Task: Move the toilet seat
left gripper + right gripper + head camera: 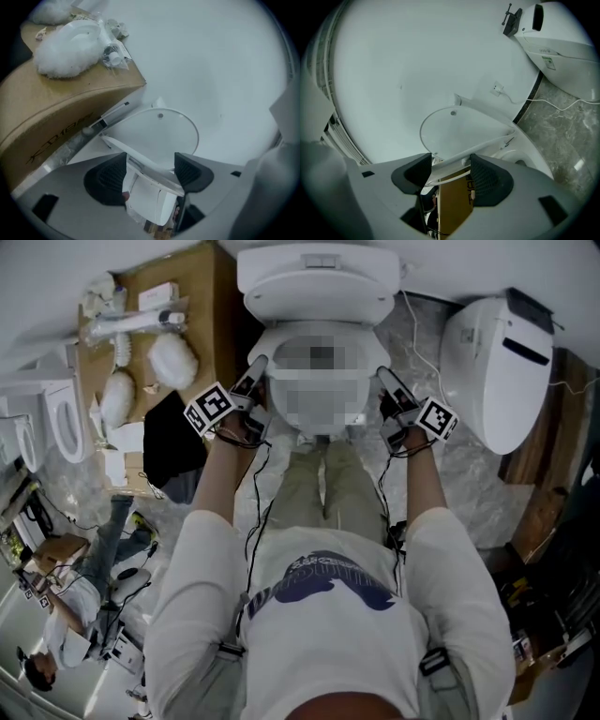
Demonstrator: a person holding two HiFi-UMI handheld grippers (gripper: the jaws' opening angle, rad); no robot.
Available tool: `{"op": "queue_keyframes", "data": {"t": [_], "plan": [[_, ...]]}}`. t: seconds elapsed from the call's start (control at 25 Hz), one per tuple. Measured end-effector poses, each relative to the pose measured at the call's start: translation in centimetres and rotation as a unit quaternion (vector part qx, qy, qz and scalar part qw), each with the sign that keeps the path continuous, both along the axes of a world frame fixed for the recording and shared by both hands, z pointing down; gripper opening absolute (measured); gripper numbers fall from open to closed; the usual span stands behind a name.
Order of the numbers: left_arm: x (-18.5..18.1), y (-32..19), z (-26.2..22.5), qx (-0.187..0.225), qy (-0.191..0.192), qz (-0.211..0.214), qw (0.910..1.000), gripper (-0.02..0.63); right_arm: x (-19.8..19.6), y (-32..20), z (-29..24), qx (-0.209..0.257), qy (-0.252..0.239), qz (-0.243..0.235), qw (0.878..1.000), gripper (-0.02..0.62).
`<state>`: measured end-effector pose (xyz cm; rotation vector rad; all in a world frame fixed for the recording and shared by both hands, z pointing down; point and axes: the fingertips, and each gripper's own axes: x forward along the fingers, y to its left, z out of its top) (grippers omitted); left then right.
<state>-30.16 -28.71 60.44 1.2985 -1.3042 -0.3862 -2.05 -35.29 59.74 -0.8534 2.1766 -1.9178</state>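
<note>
– Well, clamped on what, exactly?
– Gripping the seat [143, 165] from both sides. Left gripper [151, 169] closed across the left rim, pad to pad. Right gripper [449, 174] closed likewise across the right rim. Wide-set jaws on both, yet filled by the rim, so judged a real hold rather than a gape.
– Why take it at two points?
– Probably to raise it evenly about the hinge [509, 138], without twisting. Holding at the flanks also leaves the front free.
– And where to find the seat just now?
– Partway up, by the look of it, tilted off the bowl [529, 152] and pivoting at the back below the tank [319, 263]. Seen edge-on in both gripper views, slanting toward the hinge. Backed by the lid [161, 136], apparently upright already.
– Anything crowding the move?
– No contact with anything else. Noted a box [61, 110] just beside the toilet on the left, loaded with white padding [70, 51]. Noted another toilet [497, 362] well apart on the right.
– Next?
– Likely swinging up toward the lid, then easing off gently to avoid a slam. Worth watching for slip on smooth plastic.
</note>
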Motion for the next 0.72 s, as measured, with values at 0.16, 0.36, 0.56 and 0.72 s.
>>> {"op": "queue_keyframes", "data": {"t": [0.16, 0.36, 0.56, 0.72], "plan": [[-0.8, -1.7, -0.7, 0.006, 0.004, -0.024, 0.9997, 0.308, -0.5, -1.9, -0.7, 0.006, 0.000, 0.004, 1.000, 0.275], [-1.3, -3.2, -1.2, 0.011, 0.008, -0.053, 0.9985, 0.311, -0.8, -3.4, -1.5, 0.007, -0.015, 0.021, 1.000, 0.278], [-1.9, -4.8, -1.7, 0.016, 0.010, -0.082, 0.9965, 0.316, -1.3, -4.8, -2.2, 0.014, -0.014, 0.037, 0.999, 0.284], [-2.6, -6.2, -2.0, 0.024, 0.017, -0.110, 0.9935, 0.318, -1.7, -6.4, -2.5, 0.016, -0.015, 0.063, 0.998, 0.284]]}}
